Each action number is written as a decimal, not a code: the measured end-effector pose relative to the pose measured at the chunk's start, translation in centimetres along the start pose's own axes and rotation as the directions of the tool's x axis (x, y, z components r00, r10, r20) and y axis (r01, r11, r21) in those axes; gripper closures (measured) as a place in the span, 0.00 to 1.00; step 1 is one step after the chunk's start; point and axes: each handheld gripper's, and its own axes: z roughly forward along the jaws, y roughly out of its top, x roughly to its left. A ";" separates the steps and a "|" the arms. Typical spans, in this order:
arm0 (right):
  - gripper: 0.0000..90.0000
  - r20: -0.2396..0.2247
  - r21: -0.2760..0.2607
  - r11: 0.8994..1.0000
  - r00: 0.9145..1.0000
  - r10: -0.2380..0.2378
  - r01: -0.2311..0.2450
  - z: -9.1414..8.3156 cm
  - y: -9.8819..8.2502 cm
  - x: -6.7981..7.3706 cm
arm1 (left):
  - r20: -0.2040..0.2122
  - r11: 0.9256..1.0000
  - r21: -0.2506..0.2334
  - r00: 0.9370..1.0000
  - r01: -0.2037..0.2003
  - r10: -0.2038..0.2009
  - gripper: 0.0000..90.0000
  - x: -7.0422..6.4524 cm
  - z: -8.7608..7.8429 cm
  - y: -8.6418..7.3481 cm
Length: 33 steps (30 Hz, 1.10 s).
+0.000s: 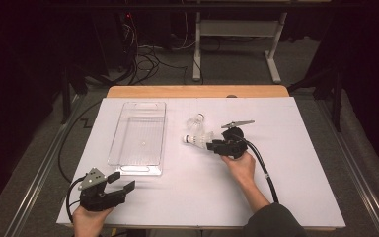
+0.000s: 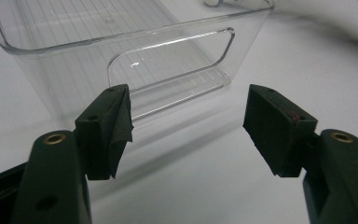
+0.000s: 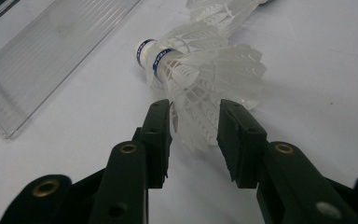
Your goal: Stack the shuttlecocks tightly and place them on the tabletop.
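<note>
- a white feather shuttlecock is lying on its side on the white desk, just right of the clear plastic bin, with its blue-banded cork end pointing toward the bin.
- a second shuttlecock is sitting just behind it, touching or nearly so; the pictures are not settling which.
- the right hand-held gripper is standing with its jaws partly apart, the feather skirt sitting between them; the pads are at most brushing the feathers, not pressing on them.
- the left hand-held gripper is waiting at the near end of the bin, jaws wide apart with nothing between them, facing the bin's cut-out handle.
- the shuttlecock is looking very light, so lifting it is likely costing no effort, but it is probably shifting or rolling at the first nudge.
- the feathers are thin and springy and are likely crushing or splitting under a hard squeeze.
- the firm cork end is seeming the safer place to hold; from this side, a light pinch low on the skirt where the quills gather is the next best.
</note>
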 end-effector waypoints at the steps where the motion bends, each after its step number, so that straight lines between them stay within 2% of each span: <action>1: 0.70 0.004 -0.001 1.000 1.000 -0.001 0.001 -0.1 0.0 0.0 | 0.000 1.000 0.000 1.000 0.000 0.000 0.37 0.0 0.0 0.0; 8: 0.61 0.035 -0.010 1.000 0.999 -0.024 0.025 -0.7 -0.1 0.0 | 0.001 1.000 0.000 1.000 -0.002 0.002 0.37 0.0 0.0 0.0; 19: 0.56 0.062 -0.055 0.998 0.998 -0.028 0.031 -2.2 -0.2 -0.1 | 0.001 1.000 -0.001 1.000 -0.001 0.001 0.37 0.0 0.0 0.0; 26: 0.52 0.080 -0.098 0.992 0.995 -0.065 0.073 -2.8 0.0 0.2 | 0.002 1.000 -0.003 1.000 -0.001 0.001 0.37 0.0 0.0 0.0; 33: 0.52 0.088 -0.118 0.990 0.994 -0.070 0.080 -3.3 0.2 0.2 | 0.001 1.000 -0.002 1.000 0.000 0.000 0.37 0.0 -0.1 0.0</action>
